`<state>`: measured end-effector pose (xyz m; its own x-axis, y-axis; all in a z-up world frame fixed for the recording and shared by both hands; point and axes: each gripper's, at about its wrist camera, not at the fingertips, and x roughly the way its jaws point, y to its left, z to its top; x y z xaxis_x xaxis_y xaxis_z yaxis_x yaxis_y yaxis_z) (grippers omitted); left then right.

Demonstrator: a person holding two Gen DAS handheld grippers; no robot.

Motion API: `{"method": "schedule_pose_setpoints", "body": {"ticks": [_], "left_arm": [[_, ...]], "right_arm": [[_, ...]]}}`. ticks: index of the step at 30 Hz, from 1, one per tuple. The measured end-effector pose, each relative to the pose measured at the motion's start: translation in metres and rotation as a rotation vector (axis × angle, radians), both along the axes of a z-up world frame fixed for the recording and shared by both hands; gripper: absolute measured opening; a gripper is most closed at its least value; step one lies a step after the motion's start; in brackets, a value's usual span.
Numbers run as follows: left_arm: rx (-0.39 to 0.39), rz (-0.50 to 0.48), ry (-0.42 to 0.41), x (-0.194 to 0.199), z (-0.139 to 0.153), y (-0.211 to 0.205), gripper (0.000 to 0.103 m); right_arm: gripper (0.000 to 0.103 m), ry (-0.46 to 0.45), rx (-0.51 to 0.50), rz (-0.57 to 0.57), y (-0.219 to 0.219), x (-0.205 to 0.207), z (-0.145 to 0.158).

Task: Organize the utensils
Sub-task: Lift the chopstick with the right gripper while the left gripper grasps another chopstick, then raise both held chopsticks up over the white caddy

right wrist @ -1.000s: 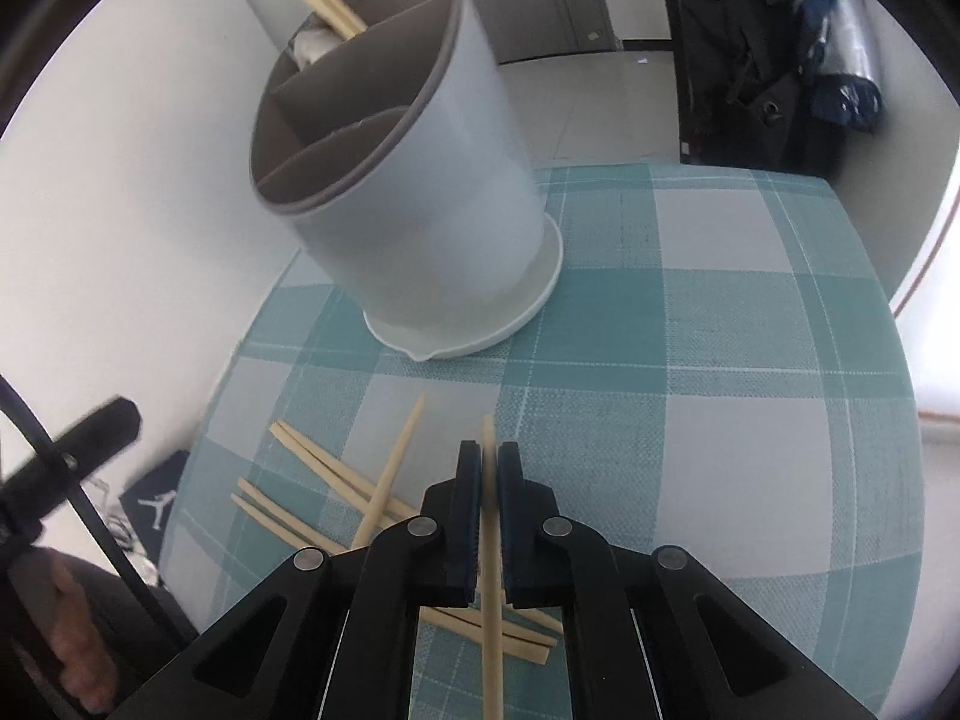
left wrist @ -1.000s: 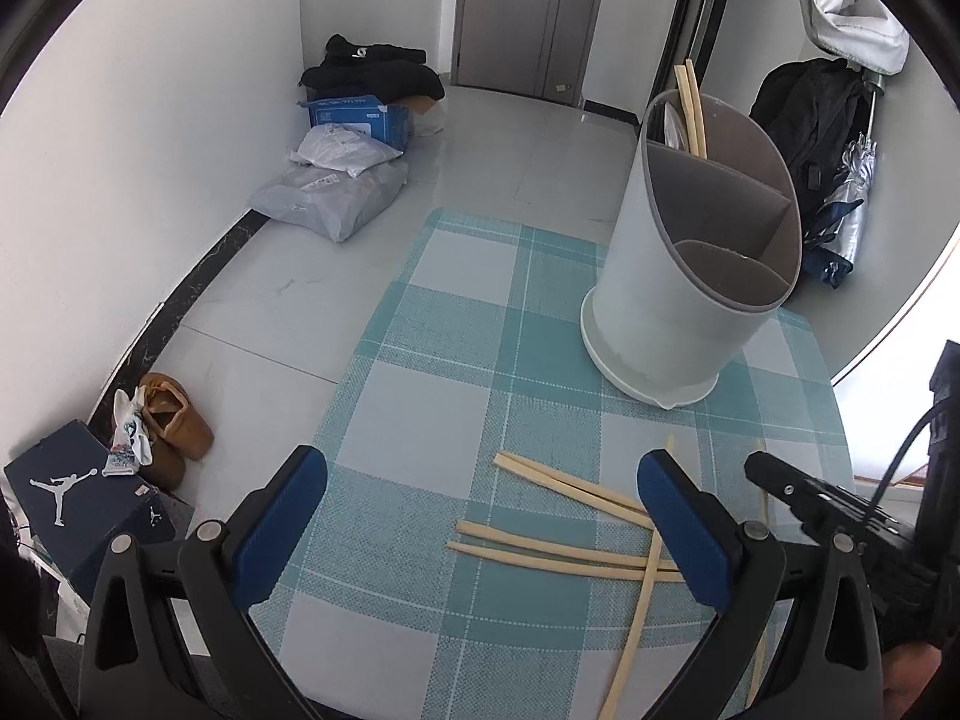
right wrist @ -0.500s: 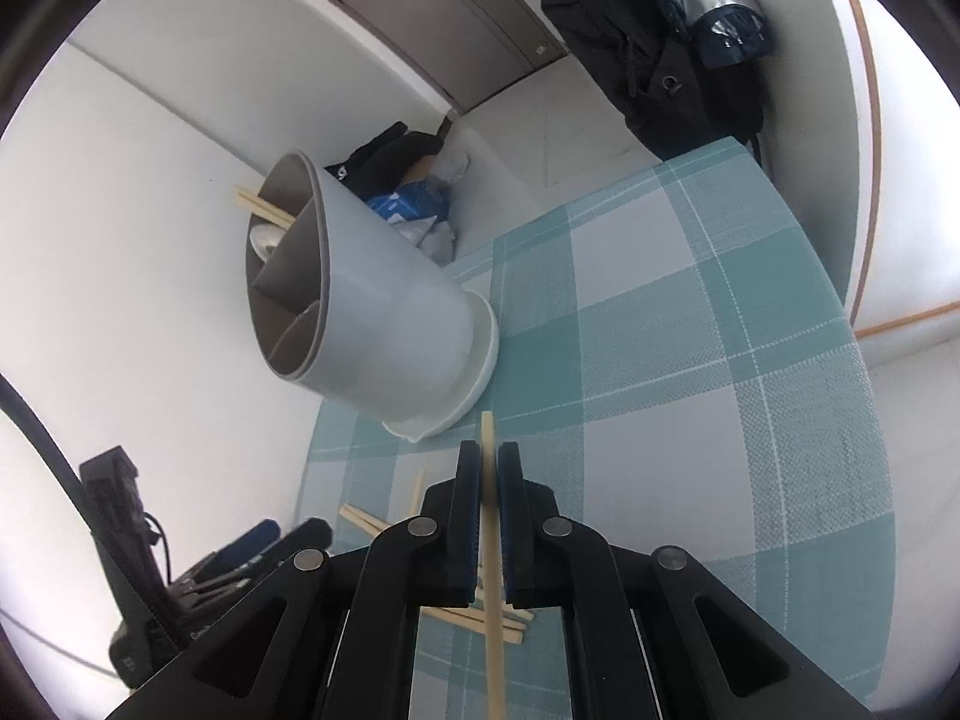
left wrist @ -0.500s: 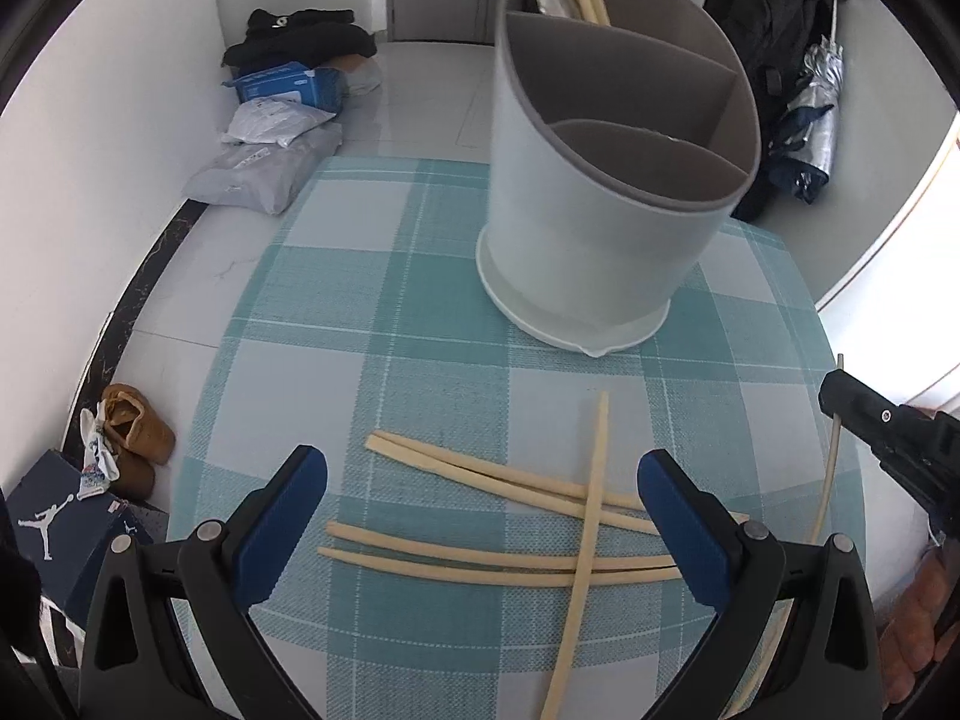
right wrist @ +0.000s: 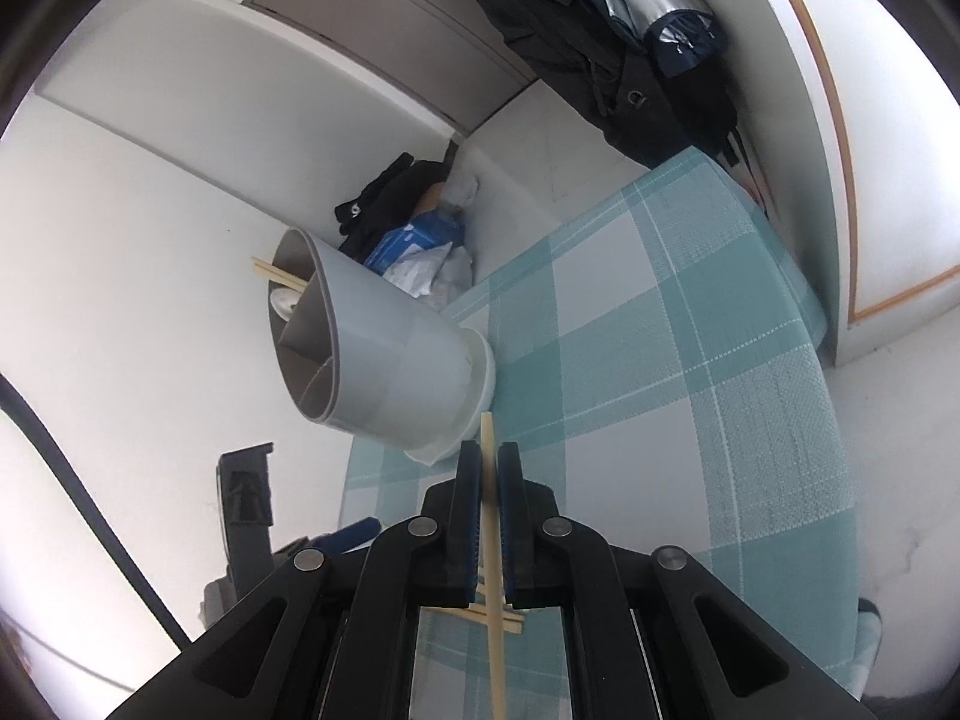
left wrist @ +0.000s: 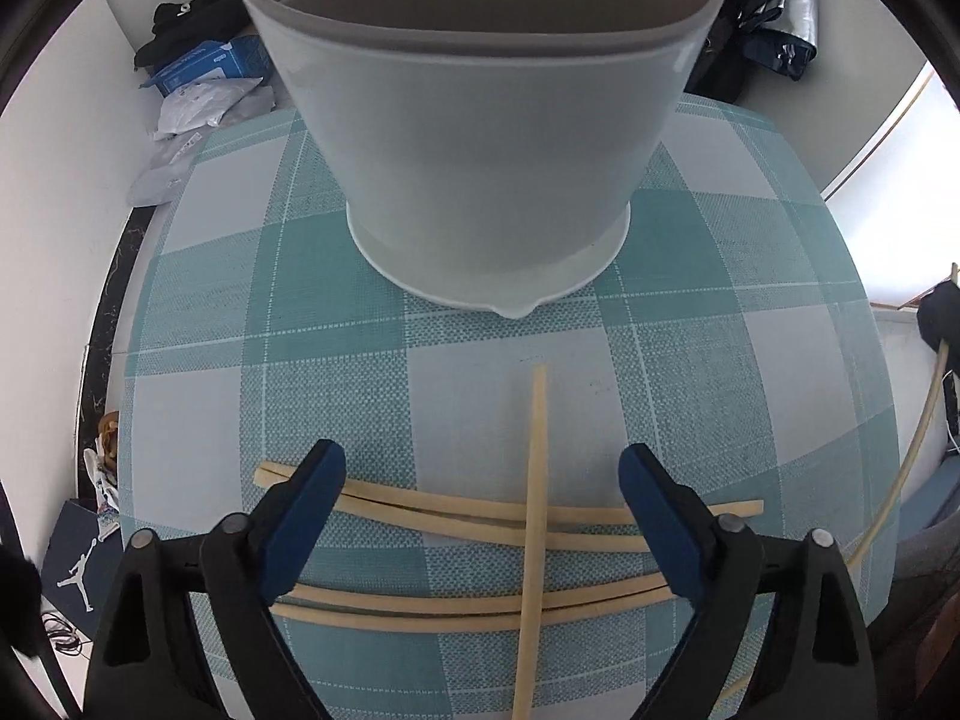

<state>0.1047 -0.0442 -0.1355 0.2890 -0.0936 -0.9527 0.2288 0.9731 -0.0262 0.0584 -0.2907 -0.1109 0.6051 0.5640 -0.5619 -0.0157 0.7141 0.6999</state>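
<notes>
Several pale wooden chopsticks (left wrist: 480, 510) lie crossed on the teal checked tablecloth (left wrist: 336, 396) in front of a grey divided utensil holder (left wrist: 480, 138). My left gripper (left wrist: 483, 480) is open and hovers low over the chopsticks, its blue pads either side of one chopstick (left wrist: 536, 480) that points at the holder. My right gripper (right wrist: 487, 465) is shut on a single chopstick (right wrist: 491, 540) and is raised and tilted above the table. The holder (right wrist: 384, 366) has two chopsticks (right wrist: 279, 276) in its far compartment. The held chopstick also shows at the right edge of the left wrist view (left wrist: 918, 420).
The round table's edge drops to a tiled floor. On the floor lie bags and a blue box (left wrist: 204, 66), shoes and a shoebox (left wrist: 78, 564). A black backpack and umbrella (right wrist: 630, 48) hang by the right wall.
My left gripper has moved forward and down, close to the holder and over the chopsticks. My right gripper has lifted and tilted further with its chopstick.
</notes>
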Motion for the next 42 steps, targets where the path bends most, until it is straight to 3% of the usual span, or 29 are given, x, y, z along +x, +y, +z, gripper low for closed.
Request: {"method": "schedule_pose_setpoints", "body": {"ticks": [6, 14, 21, 33, 39, 42], "left_arm": [[-0.024, 0.011, 0.016, 0.006, 0.003, -0.001, 0.058], [-0.042, 0.013, 0.029, 0.008, 0.004, -0.014, 0.005], [-0.092, 0.101, 0.002, 0.013, 0.009, -0.012, 0.002], [-0.276, 0.241, -0.346, -0.020, 0.086, 0.014, 0.002], [-0.316, 0.260, -0.437, -0.039, 0.104, 0.023, 0.002], [-0.345, 0.237, -0.421, -0.044, 0.106, 0.025, 0.002]], "right_arm": [[0.005, -0.026, 0.005, -0.002, 0.000, 0.000, 0.008], [0.005, -0.049, -0.046, 0.018, 0.009, -0.003, 0.013], [0.005, -0.061, -0.072, 0.010, 0.013, -0.006, 0.016], [0.005, -0.130, -0.155, 0.009, 0.027, -0.015, 0.029], [0.004, -0.182, -0.210, -0.001, 0.033, -0.025, 0.040], [0.004, -0.203, -0.251, -0.016, 0.037, -0.030, 0.044]]}}
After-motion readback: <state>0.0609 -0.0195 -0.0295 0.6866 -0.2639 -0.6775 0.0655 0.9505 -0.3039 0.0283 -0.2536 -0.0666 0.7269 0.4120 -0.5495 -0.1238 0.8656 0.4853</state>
